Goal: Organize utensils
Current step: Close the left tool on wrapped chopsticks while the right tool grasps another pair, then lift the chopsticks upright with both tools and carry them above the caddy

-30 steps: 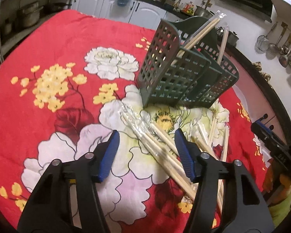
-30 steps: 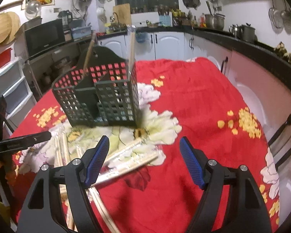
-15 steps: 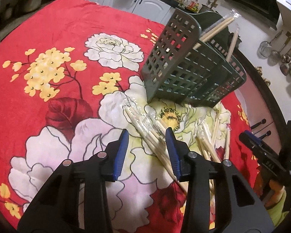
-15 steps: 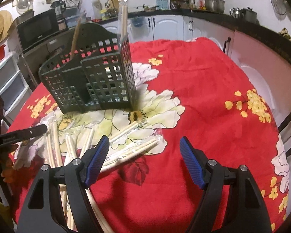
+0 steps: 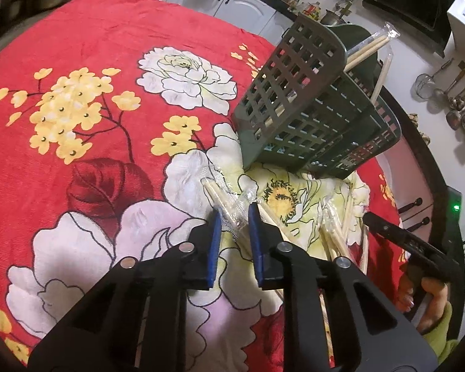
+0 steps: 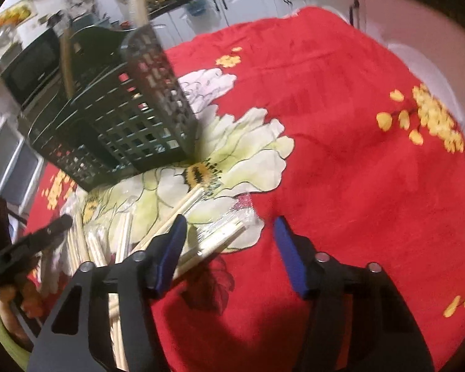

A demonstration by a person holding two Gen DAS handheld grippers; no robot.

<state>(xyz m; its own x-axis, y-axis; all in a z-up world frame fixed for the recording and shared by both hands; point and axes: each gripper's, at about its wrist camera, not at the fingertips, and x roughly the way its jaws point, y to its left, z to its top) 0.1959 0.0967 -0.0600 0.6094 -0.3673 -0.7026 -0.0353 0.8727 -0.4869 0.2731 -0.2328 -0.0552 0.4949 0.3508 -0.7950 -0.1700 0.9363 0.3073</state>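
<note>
Wrapped chopsticks sit between left gripper jaws, just closing, seemingly gripped; right gripper unclenched, narrowing, over loose chopsticks near green basket

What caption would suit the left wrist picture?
Left tool closing on wrapped chopsticks lying on a red floral cloth, beside a green basket.

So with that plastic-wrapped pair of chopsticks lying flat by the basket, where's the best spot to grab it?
Probably just behind its wrapped tip, from above, pads either side of the thin sticks. The wrapped chopsticks lie flat on the cloth, clear of the basket; the left gripper, jaws just closing, straddles them there.
</note>
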